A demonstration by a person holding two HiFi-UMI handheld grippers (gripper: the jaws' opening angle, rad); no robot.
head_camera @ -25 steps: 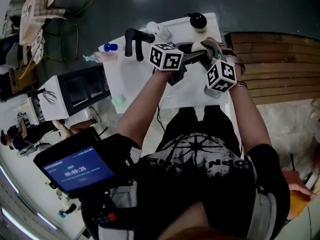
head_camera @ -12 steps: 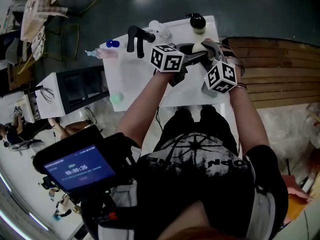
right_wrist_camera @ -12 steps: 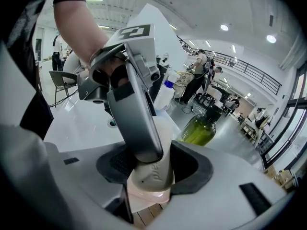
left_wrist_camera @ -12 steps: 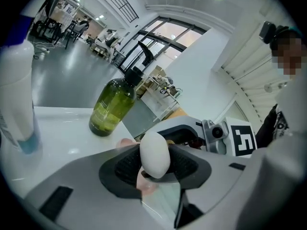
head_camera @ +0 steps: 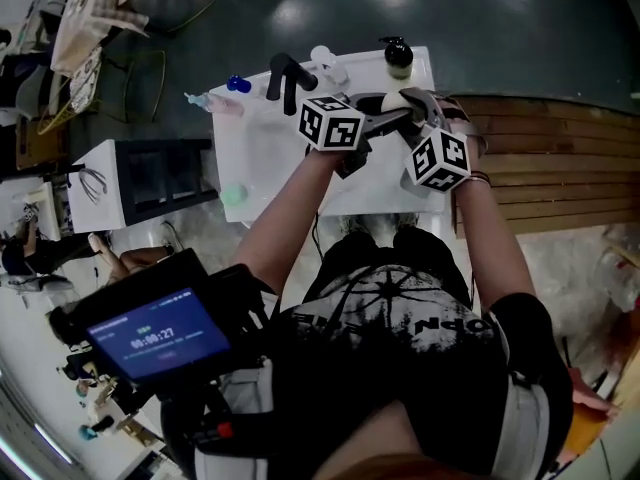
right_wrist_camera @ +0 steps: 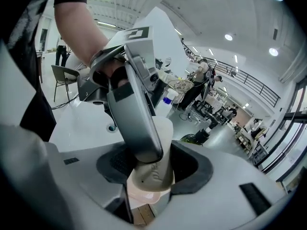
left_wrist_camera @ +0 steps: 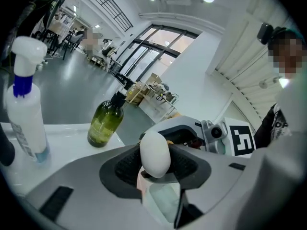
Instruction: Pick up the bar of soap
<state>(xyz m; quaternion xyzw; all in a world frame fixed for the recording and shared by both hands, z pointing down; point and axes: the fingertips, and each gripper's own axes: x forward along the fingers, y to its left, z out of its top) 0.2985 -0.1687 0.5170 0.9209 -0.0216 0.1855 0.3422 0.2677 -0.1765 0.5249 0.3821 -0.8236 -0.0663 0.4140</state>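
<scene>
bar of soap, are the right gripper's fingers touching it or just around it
Touching. The right gripper view shows the bar of soap squeezed between the fingers of the right gripper, both pressed against its sides with no gap.

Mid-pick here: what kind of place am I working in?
Probably a mock washbasin station inside a large open hall: a white basin top with black faucet and green pump bottle, with polished grey floor, tall windows and a railed mezzanine around.

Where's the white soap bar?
Head view, upper centre: white soap bar clamped by left gripper (jaws just been closing on it) and right gripper, over the white counter, near the green pump bottle.
</scene>
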